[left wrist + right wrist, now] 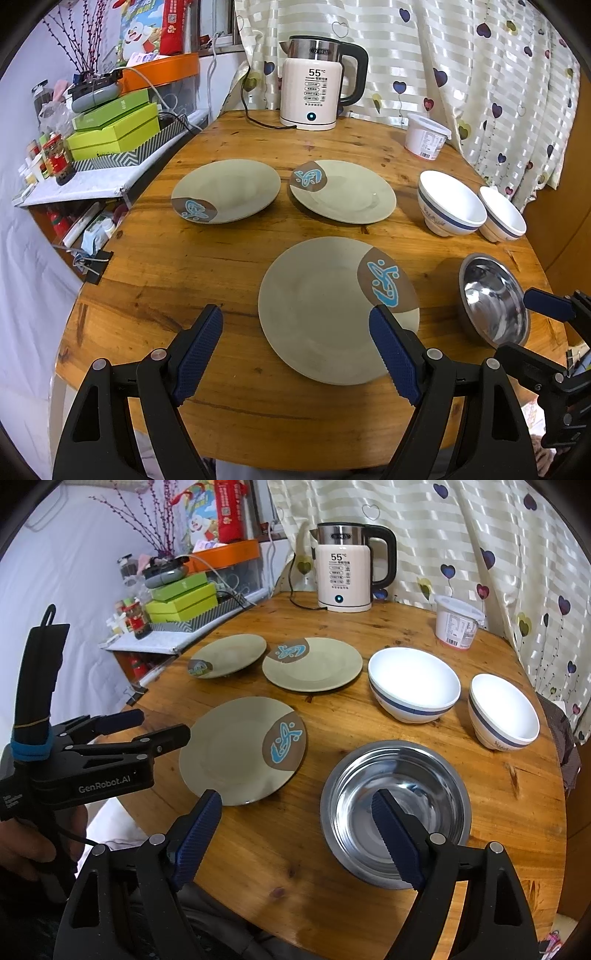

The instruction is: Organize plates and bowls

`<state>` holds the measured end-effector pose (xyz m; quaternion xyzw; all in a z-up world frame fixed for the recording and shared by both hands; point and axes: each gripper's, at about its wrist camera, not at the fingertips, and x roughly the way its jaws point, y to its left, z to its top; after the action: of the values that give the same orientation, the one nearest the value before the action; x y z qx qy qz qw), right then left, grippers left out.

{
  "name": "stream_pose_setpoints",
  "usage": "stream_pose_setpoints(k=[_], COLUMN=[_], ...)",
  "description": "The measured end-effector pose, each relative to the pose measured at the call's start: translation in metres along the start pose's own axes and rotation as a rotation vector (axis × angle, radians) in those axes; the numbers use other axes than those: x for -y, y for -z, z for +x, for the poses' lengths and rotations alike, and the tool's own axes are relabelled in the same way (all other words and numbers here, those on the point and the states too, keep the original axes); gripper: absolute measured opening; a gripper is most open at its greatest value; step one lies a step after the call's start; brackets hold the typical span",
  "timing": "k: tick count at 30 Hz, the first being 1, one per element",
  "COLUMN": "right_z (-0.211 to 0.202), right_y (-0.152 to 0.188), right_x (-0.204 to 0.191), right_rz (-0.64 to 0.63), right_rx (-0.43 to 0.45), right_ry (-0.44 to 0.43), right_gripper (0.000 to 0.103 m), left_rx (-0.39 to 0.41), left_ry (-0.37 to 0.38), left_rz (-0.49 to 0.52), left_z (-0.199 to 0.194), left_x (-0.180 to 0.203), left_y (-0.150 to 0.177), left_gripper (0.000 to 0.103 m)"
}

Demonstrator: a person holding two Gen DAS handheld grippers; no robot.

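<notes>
In the left wrist view the steel bowl (pixel 493 299) is partly covered by the right gripper (pixel 546 306), whose body runs off the right edge, while the kettle (pixel 314 83) panel's small print stays unreadable.

Wooden table (pixel 229 269), plates (pixel 338 310), bowls (pixel 452 206), kettle (pixel 314 81)

My left gripper (pixel 295 325) and right gripper (pixel 295 808) both hover with jaws spread wide, gripping nothing, side by side.
</notes>
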<state>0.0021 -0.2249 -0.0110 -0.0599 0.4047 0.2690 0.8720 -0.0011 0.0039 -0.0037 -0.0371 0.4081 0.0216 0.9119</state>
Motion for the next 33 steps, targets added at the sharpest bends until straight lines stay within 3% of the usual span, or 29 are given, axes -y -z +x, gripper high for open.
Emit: stream_pose_setpoints(k=[19,24,33], right_z=[-0.0012,-0.002,-0.0011], right_y=[-0.0012,-0.0035,-0.0056], right_x=[-0.0001,-0.0011,0.0002], right_rz=[0.01,0.019,0.024], right_rx=[0.0,0.009,0.01], right_ry=[-0.018,-0.039,-0.046], right_gripper=[0.082,0.082,0.082], left_rx=[0.0,-0.024,0.011], left_ry=[0.0,0.038,0.047], left_rz=[0.007,0.013,0.023], left_z=[-0.0016,-0.0027,-0.0019], left_x=[0.0008,-0.0003,0.0017], left_y=[-0.0014,-0.0037,-0.0041], left_gripper=[0.082,0.082,0.082])
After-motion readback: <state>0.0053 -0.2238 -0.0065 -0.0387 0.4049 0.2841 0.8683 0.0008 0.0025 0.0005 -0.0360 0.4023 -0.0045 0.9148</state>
